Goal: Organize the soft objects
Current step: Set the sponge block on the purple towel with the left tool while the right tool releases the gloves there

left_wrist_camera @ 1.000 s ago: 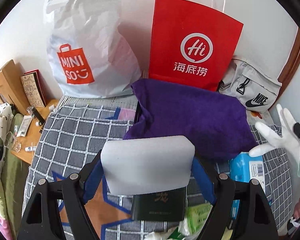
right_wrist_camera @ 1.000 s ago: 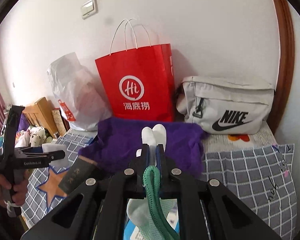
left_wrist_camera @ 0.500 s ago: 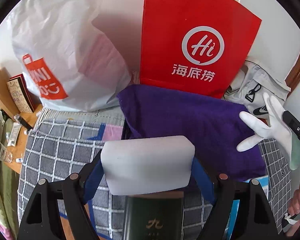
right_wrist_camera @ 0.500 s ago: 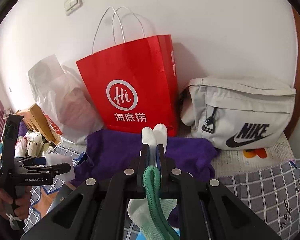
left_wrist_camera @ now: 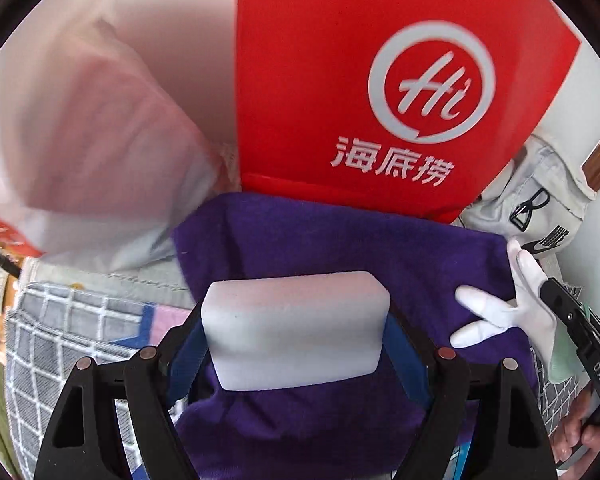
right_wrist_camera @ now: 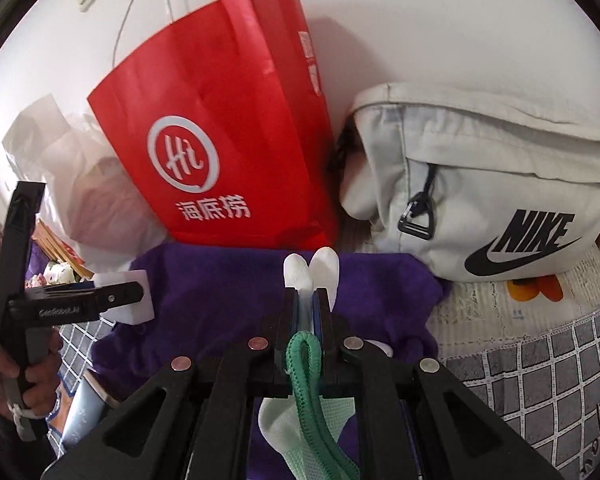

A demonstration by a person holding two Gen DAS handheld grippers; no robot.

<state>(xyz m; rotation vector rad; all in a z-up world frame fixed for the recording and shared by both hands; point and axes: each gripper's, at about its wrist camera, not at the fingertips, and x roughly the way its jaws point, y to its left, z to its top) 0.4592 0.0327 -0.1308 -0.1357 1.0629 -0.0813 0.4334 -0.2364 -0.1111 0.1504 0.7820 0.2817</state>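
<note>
- The purple towel lies spread on the bed before the red bag: limp, so gather a fold.
- Your left tongs pinch the white sponge across its ends: light, squashy, go easy.
- Your right tongs, pressed together, pinch a thin glove; it could slip.

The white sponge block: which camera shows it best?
The left wrist view: the white sponge block fills the middle, gripped between the jaws of the left gripper. The right wrist view shows only a small part at the left.
</note>
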